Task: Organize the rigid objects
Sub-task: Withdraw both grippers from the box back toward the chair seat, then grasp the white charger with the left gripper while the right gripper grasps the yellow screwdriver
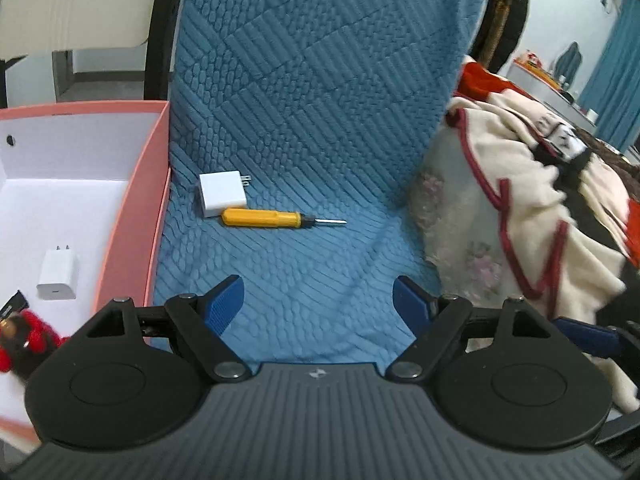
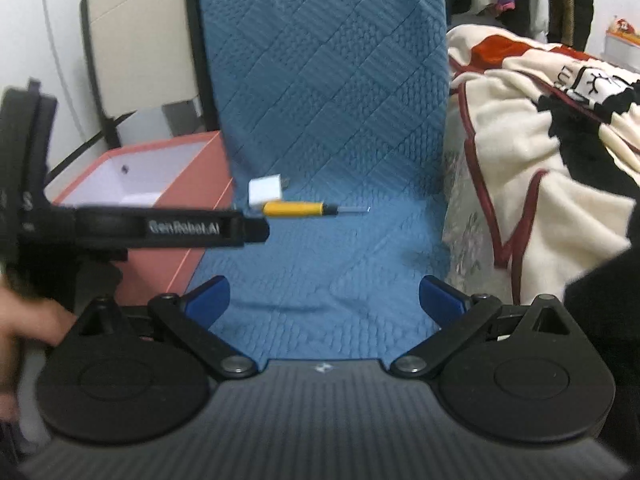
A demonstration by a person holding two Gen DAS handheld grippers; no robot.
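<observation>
Both grippers, left (image 1: 318, 300) and right (image 2: 324, 300), have jaws wide open, holding nothing. Yellow screwdriver (image 1: 264, 217) touches a white charger (image 1: 221, 195) beside the pink box (image 1: 136, 208).

Yellow screwdriver (image 1: 262, 217), white charger (image 1: 221, 195), quilted blue cover (image 1: 320, 100), pink box (image 1: 136, 208).

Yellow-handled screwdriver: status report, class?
Both hand-held grippers open, empty. Yellow-handled screwdriver on blue quilted cover, touching white plug adapter. Pink box beside. Nothing blocking.

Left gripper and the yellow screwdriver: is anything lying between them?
No. In the left wrist view, only bare blue quilt separates the open left gripper from the screwdriver.
</observation>
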